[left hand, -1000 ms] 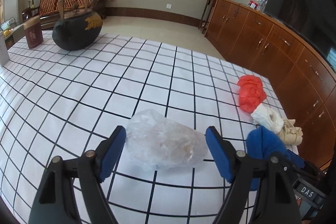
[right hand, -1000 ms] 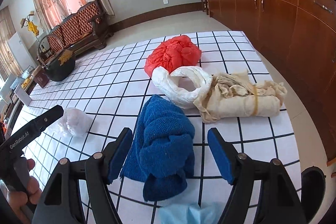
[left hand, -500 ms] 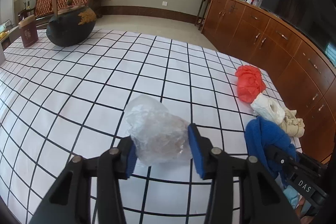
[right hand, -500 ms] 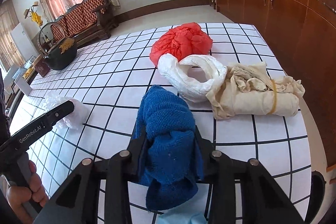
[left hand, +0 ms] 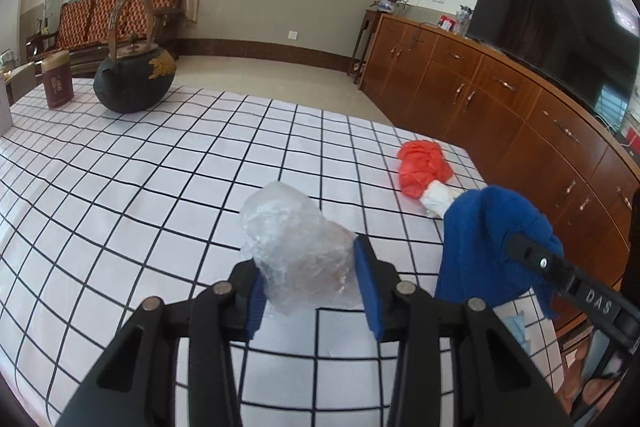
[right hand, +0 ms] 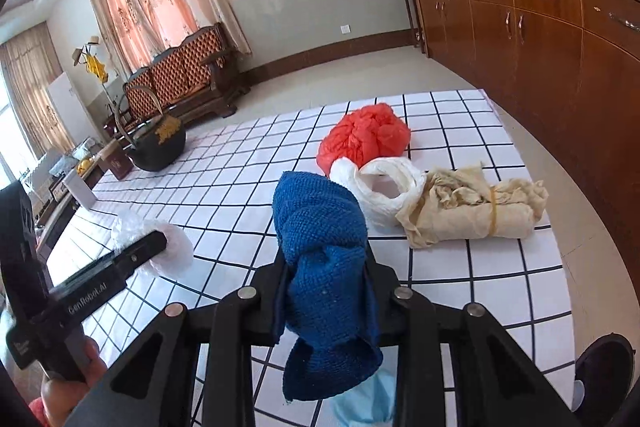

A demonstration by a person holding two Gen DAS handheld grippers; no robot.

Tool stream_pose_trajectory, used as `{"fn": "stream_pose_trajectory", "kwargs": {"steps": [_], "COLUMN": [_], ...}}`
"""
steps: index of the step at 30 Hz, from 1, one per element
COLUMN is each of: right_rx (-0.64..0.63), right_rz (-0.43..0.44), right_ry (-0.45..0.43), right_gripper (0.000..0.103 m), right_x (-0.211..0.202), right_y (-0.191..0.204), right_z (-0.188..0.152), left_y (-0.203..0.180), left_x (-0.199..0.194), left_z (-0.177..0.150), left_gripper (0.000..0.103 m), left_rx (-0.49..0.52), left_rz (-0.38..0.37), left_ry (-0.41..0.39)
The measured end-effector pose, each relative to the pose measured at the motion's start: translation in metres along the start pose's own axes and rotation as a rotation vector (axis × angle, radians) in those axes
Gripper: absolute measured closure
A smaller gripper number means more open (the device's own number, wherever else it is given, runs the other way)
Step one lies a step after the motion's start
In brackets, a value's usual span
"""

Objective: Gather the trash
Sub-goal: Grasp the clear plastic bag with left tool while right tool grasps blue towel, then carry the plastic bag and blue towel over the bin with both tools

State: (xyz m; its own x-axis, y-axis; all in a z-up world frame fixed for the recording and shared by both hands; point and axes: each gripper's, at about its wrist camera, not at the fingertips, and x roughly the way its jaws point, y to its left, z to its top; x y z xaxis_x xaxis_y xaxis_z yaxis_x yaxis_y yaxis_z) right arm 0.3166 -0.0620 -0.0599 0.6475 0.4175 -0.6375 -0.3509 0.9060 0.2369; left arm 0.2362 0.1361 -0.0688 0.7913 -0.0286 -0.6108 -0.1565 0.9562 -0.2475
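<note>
My left gripper [left hand: 307,279] is closing its jaws, and its blue pads press on a crumpled clear plastic bag [left hand: 288,227] held just above the checked tablecloth [left hand: 160,187]. My right gripper [right hand: 325,275] is also closing, with its pads squeezing a blue knitted cloth [right hand: 320,211] whose lower end hangs loose below the jaws. In the left wrist view the blue cloth [left hand: 488,239] hangs to the right. On the table beyond it lie a red plastic bag [right hand: 366,139], a white plastic bag [right hand: 384,187] and a beige cloth bundle [right hand: 472,211].
A black kettle [left hand: 134,83] and a maroon tin [left hand: 58,85] stand at the table's far left. Brown cabinets [left hand: 500,115] run along the right, close to the table's edge. Something light blue [right hand: 360,403] lies under the right gripper.
Both grippers closed from wide open, the left onto the clear bag and the right onto the blue cloth. Both have since risen a little with their loads.
</note>
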Motion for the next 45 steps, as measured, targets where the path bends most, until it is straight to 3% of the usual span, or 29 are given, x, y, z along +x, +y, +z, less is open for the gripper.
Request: {"fn": "stream_pose_trajectory", "kwargs": {"steps": [12, 22, 34, 45], "right_rx": [0.045, 0.083, 0.168, 0.296], "right_rz": [-0.008, -0.081, -0.215, -0.340], "right_ry": [-0.113, -0.185, -0.230, -0.201], "right_gripper": [0.071, 0.071, 0.071, 0.071], "right_x": [-0.070, -0.122, -0.178, -0.218], "right_y": [-0.021, -0.057, -0.117, -0.194], "right_z": [-0.012, -0.026, -0.054, -0.094], "left_y": [-0.035, -0.077, -0.165, -0.254], "left_x": [-0.034, -0.048, -0.057, -0.060], "left_z": [-0.017, -0.029, -0.046, -0.077], "left_gripper": [0.062, 0.062, 0.062, 0.062], "left_rx": [0.059, 0.113, 0.201, 0.314], "left_rz": [-0.061, -0.130, -0.276, -0.416], "left_ry": [-0.042, -0.033, -0.001, 0.067]}}
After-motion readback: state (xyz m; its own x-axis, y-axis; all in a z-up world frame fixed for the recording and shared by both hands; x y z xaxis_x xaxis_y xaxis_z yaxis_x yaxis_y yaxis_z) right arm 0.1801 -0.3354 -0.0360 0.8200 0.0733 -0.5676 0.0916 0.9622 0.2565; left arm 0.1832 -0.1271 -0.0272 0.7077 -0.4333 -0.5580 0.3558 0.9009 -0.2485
